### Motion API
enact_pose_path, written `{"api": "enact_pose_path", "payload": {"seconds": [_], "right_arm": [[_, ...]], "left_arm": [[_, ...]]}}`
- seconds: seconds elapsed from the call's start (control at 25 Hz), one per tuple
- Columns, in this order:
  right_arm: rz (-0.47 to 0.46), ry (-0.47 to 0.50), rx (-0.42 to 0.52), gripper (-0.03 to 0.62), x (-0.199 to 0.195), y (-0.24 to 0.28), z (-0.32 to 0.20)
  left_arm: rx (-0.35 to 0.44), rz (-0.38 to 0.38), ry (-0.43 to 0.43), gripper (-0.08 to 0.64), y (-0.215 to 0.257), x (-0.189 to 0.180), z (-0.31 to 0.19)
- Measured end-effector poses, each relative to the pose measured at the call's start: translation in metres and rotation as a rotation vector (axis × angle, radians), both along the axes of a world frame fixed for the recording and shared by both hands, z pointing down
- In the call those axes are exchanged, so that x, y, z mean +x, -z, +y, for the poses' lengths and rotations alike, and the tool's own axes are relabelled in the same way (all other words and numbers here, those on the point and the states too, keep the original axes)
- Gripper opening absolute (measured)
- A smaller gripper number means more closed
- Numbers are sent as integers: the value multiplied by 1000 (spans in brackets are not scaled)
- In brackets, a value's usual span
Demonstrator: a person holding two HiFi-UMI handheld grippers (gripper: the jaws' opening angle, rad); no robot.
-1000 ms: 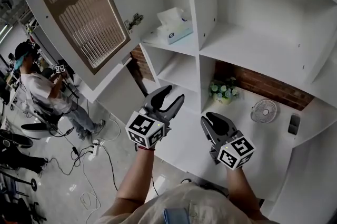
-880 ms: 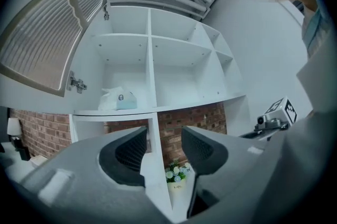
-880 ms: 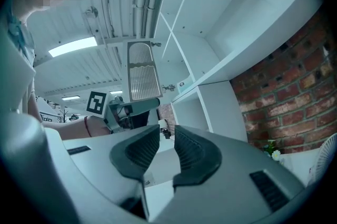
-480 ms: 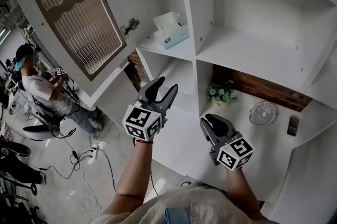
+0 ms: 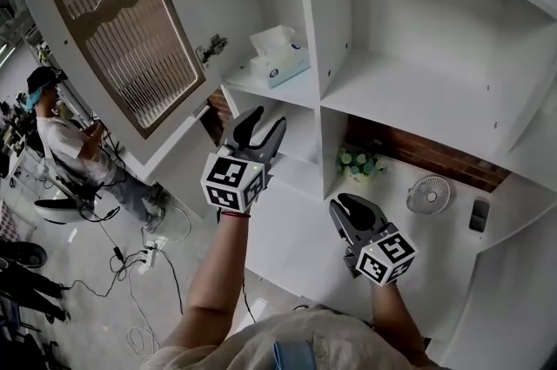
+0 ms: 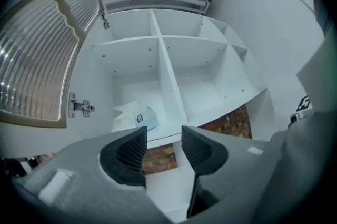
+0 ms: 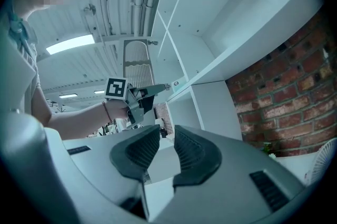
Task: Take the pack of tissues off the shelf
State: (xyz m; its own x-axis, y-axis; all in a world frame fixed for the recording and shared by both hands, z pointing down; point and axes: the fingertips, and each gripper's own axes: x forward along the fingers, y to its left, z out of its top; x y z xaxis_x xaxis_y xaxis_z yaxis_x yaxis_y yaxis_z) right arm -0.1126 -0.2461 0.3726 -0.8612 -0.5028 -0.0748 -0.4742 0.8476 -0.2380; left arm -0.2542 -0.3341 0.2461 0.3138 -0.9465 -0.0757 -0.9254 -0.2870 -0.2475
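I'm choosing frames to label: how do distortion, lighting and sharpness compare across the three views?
Head view: shelf edges bow, pack of tissues evenly lit and sharp. Left gripper view: strong fisheye, dark round border, pack small but clear. Right gripper view: same border, ceiling light glares.

Left tool (image 5: 266, 120) nearer tissue pack (image 5: 278, 57)

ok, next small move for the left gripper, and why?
Probably lift the left gripper up and forward toward the tissues. Its jaws stand open with nothing between them, and the pack sits untouched on the shelf above it, clear of both grippers.
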Motion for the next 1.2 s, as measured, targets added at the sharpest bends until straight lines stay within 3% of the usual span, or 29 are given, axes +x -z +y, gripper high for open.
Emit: {"api": "enact_pose_path", "payload": {"seconds": [1.2], "right_arm": [[13, -26, -24, 81, 2, -11, -35]], "left_arm": [[-48, -104, 233, 193, 14, -42, -84]]}}
